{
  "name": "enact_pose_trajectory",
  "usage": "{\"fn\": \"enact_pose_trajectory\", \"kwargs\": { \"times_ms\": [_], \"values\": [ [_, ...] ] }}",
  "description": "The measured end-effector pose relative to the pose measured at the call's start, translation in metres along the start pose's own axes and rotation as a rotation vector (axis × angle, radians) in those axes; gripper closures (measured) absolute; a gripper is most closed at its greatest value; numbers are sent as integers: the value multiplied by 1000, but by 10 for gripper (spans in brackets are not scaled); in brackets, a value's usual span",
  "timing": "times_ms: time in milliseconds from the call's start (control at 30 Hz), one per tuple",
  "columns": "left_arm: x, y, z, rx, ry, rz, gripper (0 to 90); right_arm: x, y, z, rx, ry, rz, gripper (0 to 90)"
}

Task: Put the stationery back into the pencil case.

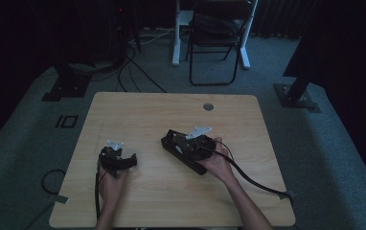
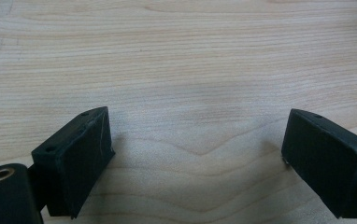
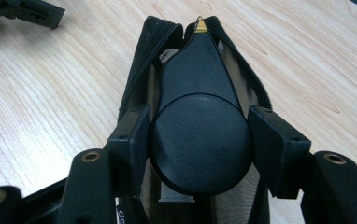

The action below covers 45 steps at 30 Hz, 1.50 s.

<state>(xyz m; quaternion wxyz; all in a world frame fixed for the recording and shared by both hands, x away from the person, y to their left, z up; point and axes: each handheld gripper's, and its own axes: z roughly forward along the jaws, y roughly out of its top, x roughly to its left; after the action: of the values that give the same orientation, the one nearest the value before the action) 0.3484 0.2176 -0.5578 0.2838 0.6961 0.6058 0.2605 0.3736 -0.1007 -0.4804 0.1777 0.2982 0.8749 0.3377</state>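
Note:
An open black zip pouch [image 3: 144,60] lies on the wooden table [image 1: 171,110], right of its middle. Inside it sits a black teardrop-shaped object [image 3: 200,84] with a brass tip pointing away from the camera. My right gripper [image 3: 200,133] has its two pads against the sides of that object's round end. In the high view the right gripper [image 1: 190,146] lies over the pouch [image 1: 171,141], held by a hand. My left gripper [image 2: 195,135] rests low over bare wood, jaws wide apart with nothing between them; it is the left gripper [image 1: 123,159] at the table's left.
A round cable hole [image 1: 208,106] sits near the table's far edge. A folding chair [image 1: 214,43] and cables stand on the dark carpet beyond. The right gripper's cable [image 1: 257,182] trails off the table's right front corner.

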Motion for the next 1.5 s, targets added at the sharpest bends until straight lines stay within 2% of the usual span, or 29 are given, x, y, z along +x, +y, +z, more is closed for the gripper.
{"fn": "enact_pose_trajectory", "kwargs": {
  "times_ms": [267,667,900,1200,1333,1500],
  "values": [
    [0,0,0,-2,0,-2,88,0,-1,4,15,8,-5,417],
    [0,0,0,-2,0,-2,88,-1,-2,11,39,22,21,415],
    [0,0,0,-2,0,-2,88,-2,-3,16,59,33,15,414],
    [0,0,0,0,0,0,88,0,-4,19,87,66,11,411],
    [0,0,0,1,1,1,88,2,-4,15,72,59,-17,386],
    [-1,0,0,-3,-1,-3,88,2,-1,4,28,51,-18,360]
  ]
}}
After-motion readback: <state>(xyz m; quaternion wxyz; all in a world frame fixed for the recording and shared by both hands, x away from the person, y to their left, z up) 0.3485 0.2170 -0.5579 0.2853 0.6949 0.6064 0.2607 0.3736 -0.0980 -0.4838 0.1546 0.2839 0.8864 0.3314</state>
